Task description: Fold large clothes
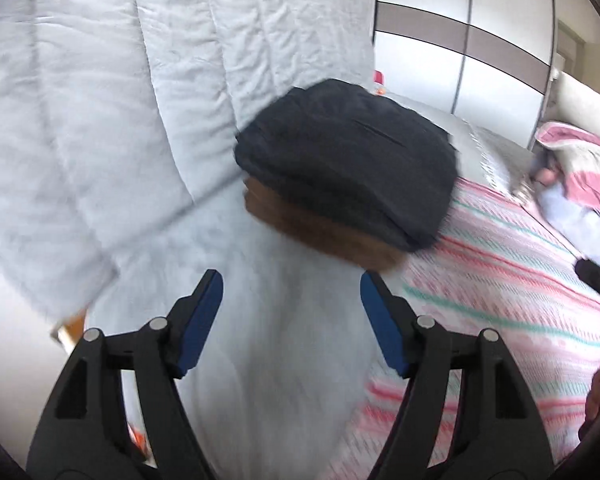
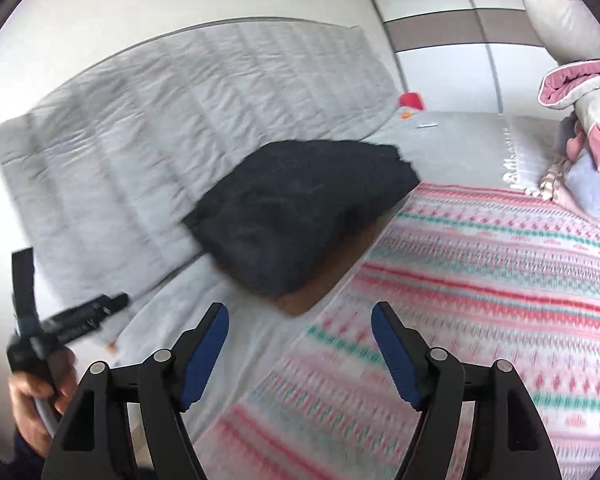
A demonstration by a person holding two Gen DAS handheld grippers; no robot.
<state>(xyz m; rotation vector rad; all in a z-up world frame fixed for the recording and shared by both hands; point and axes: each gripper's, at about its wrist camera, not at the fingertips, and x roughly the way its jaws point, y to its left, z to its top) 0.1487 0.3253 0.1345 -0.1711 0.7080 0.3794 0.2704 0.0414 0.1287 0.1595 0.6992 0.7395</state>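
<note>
Left wrist view: motion blur softens the whole frame. The folded dark garment [image 1: 348,164] lies on the bed [image 1: 284,344], stacked on a brown garment [image 1: 320,232] of which only the near edge shows; the rest is hidden beneath. The stack's long axis runs from upper left to lower right, across the seam between the grey sheet and the striped pink blanket [image 1: 500,280]. The left hand-held gripper [image 1: 292,300] is released: both blue pads stand wide apart, nothing between them, clear of the stack. At the right edge, a dark object is cut off and cannot be identified.

Right wrist view: the dark garment [image 2: 300,212] lies ahead, its long axis running lower left to upper right, a brown corner [image 2: 300,304] protruding at its near end. The right hand-held gripper [image 2: 300,332] is released, holding nothing. At lower left, a hand [image 2: 36,400] grips the other tool, blurred and partly cut off.
</note>
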